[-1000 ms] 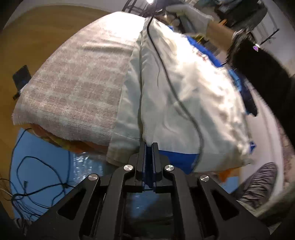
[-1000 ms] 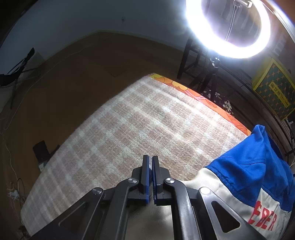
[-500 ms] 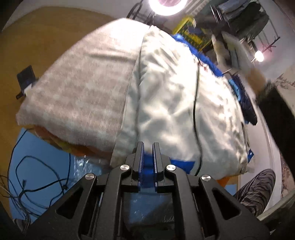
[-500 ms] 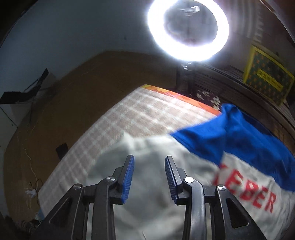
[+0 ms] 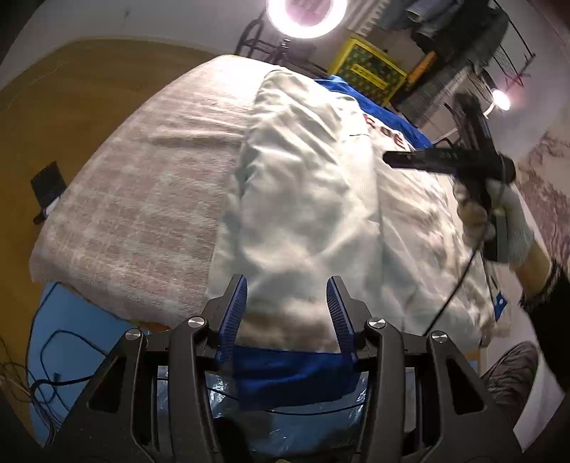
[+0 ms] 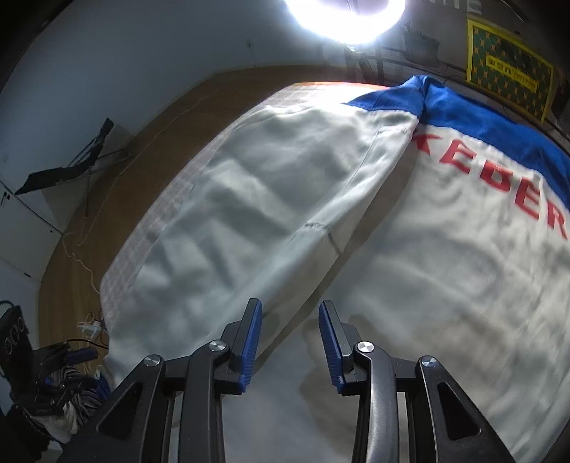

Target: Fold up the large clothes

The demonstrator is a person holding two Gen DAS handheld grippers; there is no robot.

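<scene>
A large white garment (image 5: 320, 199) with blue trim and red letters lies on a checked blanket (image 5: 142, 185) on the bed, one side folded over the middle. My left gripper (image 5: 286, 317) is open and empty above the garment's near blue hem (image 5: 292, 374). My right gripper (image 6: 290, 342) is open and empty above the folded white panel (image 6: 256, 206), beside its fold edge. In the left wrist view the right gripper (image 5: 463, 156) hovers over the garment's right side, held by a gloved hand. The red letters (image 6: 498, 178) and blue yoke (image 6: 481, 117) lie far right.
A ring light (image 5: 306, 14) stands beyond the bed's far end, with a yellow patterned box (image 5: 367, 67) to its right. Cables (image 5: 53, 370) lie on the blue floor mat at the near left. A dark object (image 5: 48, 185) rests on the wooden floor at left.
Both grippers were shut on the garment a second ago and have opened, letting the folded side drop. The right gripper has moved back from the far end over the garment.
</scene>
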